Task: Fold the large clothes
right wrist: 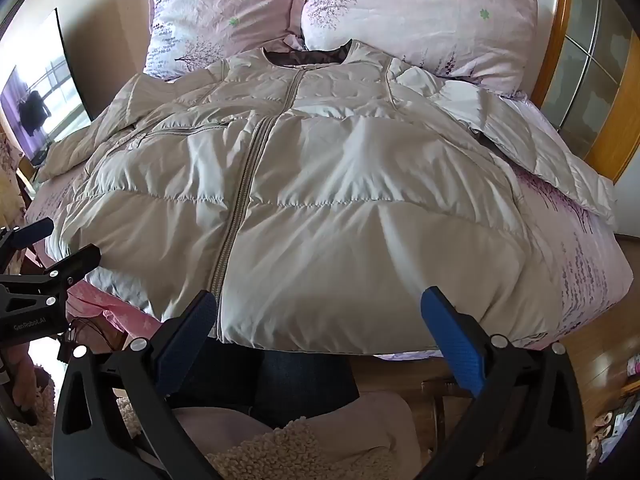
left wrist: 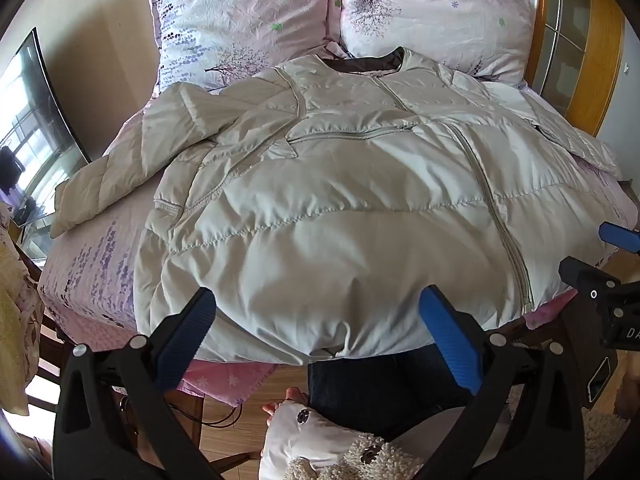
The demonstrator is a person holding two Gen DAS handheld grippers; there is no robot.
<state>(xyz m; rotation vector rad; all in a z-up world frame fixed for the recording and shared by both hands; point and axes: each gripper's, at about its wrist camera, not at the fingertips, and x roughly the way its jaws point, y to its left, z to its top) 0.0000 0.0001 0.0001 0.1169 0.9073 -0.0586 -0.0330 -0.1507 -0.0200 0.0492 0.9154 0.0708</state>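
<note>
**Op:** Puffy cream jacket (left wrist: 340, 200) lies flat on the bed (left wrist: 92, 256), zipped front up, collar towards the pillows (left wrist: 432, 12), hem at the near edge. My left gripper (left wrist: 316, 312) and right gripper (right wrist: 320, 314) hover over the hem, both spread wide, holding nothing.

**Obs:** First move?

**Op:** Probably a sleeve (left wrist: 132, 160). I'd pinch near the cuff, lift clear, lay it across the chest, squeezing the padding flat.
</note>
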